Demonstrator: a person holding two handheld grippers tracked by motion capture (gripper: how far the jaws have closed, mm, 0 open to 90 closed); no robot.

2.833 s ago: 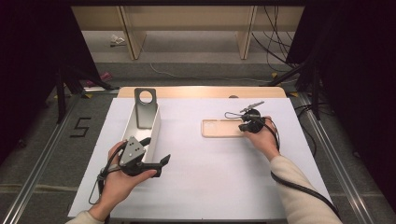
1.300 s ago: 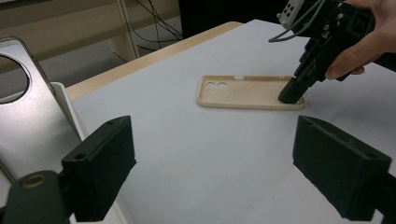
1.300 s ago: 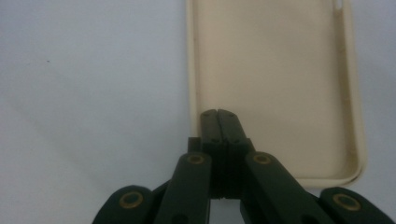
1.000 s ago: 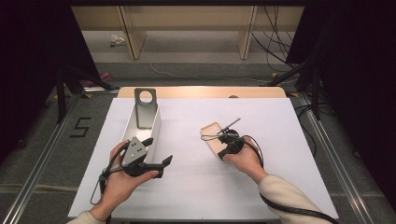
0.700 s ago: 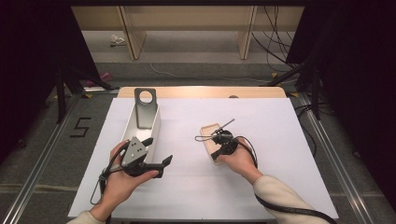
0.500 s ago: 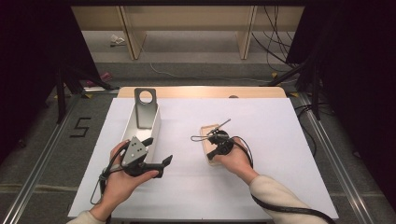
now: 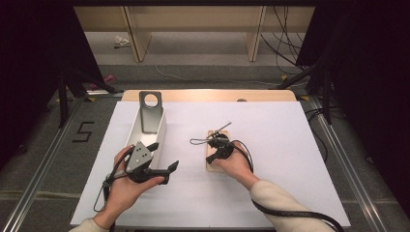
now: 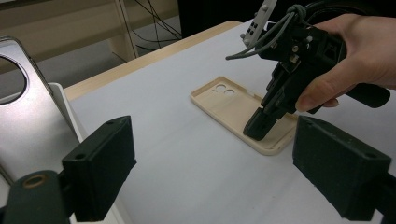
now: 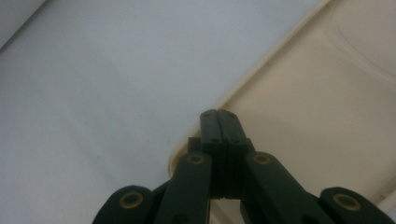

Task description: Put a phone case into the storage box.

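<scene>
A cream phone case [image 7: 211,164] lies open side up near the middle of the white table, its long side running front to back. My right gripper [image 7: 212,157] is shut, and its tips press down inside the case [image 8: 229,105] by the near rim. In the right gripper view the closed jaws meet at the case's edge [image 9: 303,116]. My left gripper [image 7: 164,155] is held open at the front left, beside a white box [image 7: 159,126], with nothing between its fingers [image 8: 100,165]. A silver phone [image 7: 150,111] leans upright in the box.
The white sheet [image 7: 290,145] covers a wooden tabletop whose edge [image 7: 208,95] shows at the back. Cables [image 7: 285,48] run on the floor behind. A "5" mark [image 7: 83,131] is on the floor at the left.
My right gripper has dragged the case from the right back of the table toward the middle and turned it from crosswise to lengthwise. The left gripper has stayed put.
</scene>
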